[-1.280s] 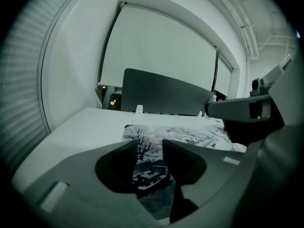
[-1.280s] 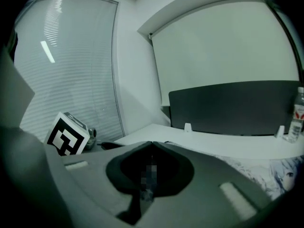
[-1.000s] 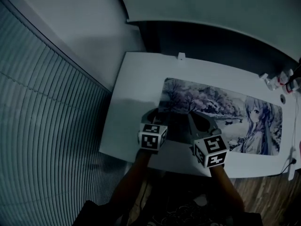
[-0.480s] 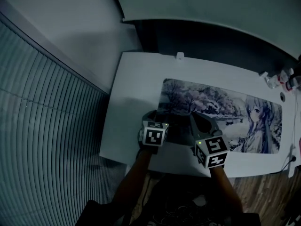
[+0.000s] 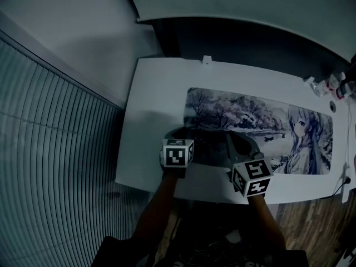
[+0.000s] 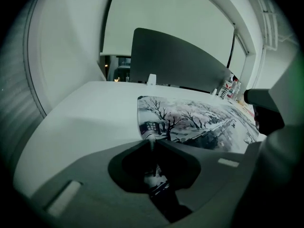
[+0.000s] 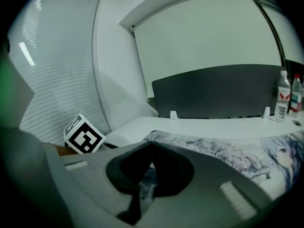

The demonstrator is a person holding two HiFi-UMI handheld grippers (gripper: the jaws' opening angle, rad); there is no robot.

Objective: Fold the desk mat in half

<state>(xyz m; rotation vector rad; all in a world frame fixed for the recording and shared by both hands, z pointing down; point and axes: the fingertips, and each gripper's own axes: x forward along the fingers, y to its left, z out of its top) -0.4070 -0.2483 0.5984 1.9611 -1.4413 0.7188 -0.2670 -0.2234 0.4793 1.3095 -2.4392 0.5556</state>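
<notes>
The desk mat, printed with trees and a cartoon girl, lies flat on the white desk. My left gripper is at the mat's near left corner. In the left gripper view the left gripper has jaws that are closing, their tips meeting over the mat corner, which lies between them. My right gripper sits further right on the near edge. The right gripper view has the right gripper shut, with the mat edge between its jaws.
A dark partition panel stands behind the desk. Bottles are at the far right corner, and a small white clip is on the far edge. A ribbed wall of blinds runs along the left.
The left gripper's jaws have come together on the mat's near left corner and its cube has shifted slightly away. The right gripper has hardly moved.
</notes>
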